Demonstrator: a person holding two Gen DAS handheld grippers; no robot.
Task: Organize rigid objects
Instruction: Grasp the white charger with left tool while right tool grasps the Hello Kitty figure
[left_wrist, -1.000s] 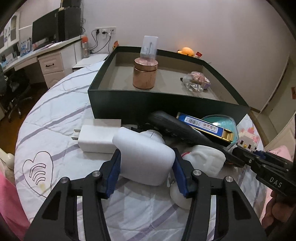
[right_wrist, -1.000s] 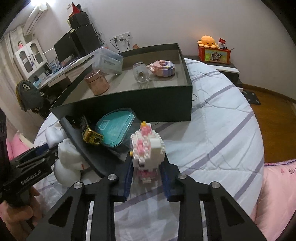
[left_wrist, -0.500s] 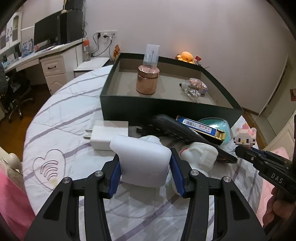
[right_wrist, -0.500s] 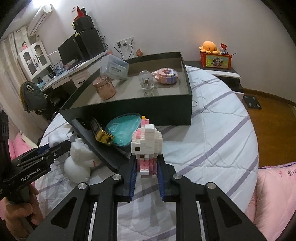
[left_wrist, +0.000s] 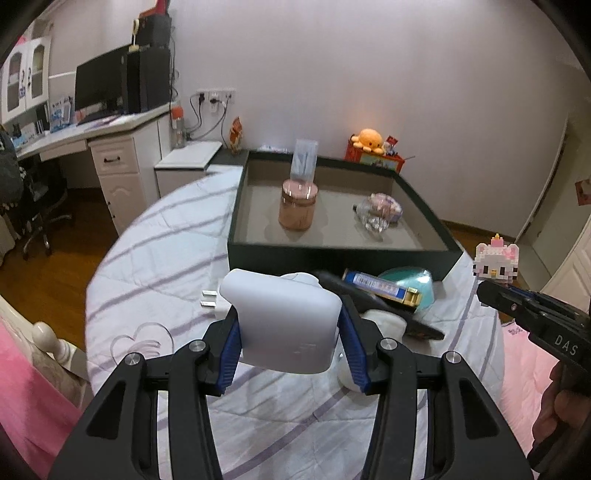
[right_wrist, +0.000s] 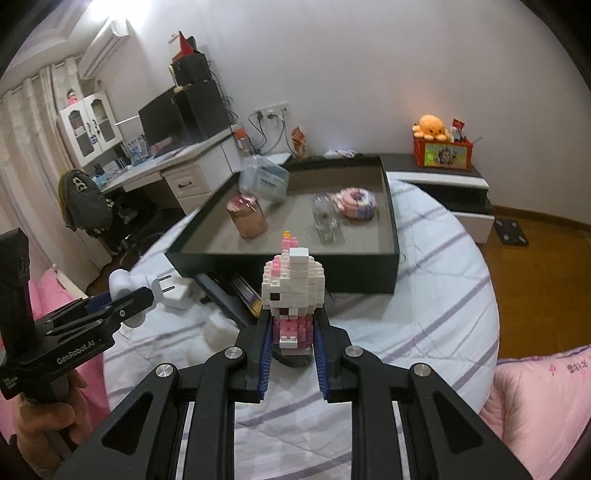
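The left gripper (left_wrist: 289, 334) pinches a white charger (left_wrist: 286, 321) by its two sides between blue-padded fingers (left_wrist: 232, 343), holding it raised over the bed (left_wrist: 155, 258). In the right wrist view the same charger shows at the left edge with its two metal prongs pointing toward the box. The right gripper (right_wrist: 293, 338) is pressed onto the pink lower part of a brick-built cat figure (right_wrist: 293, 291), whose white head with a pink bow sticks up above the fingertips; it too is held above the quilt.

Just beyond the left gripper, on the striped quilt, lie a second white plug (left_wrist: 212, 297), a black remote (left_wrist: 373, 306), a blue and gold pack (left_wrist: 382, 290) resting on it, a teal case (left_wrist: 412, 282) and a white lumpy toy (left_wrist: 384, 323), all bunched together against the front wall of the dark green box (left_wrist: 332, 260).

Inside the box stand a copper-coloured jar (left_wrist: 297, 206) with a clear plastic container (left_wrist: 304, 162) behind it, and to the right a clear glass piece (left_wrist: 371, 218) touching a pink round brick model (left_wrist: 386, 205).

Beyond the bed are a white desk (left_wrist: 92, 140) with a monitor (left_wrist: 101, 86), and an orange plush octopus (left_wrist: 367, 138) on a red box.
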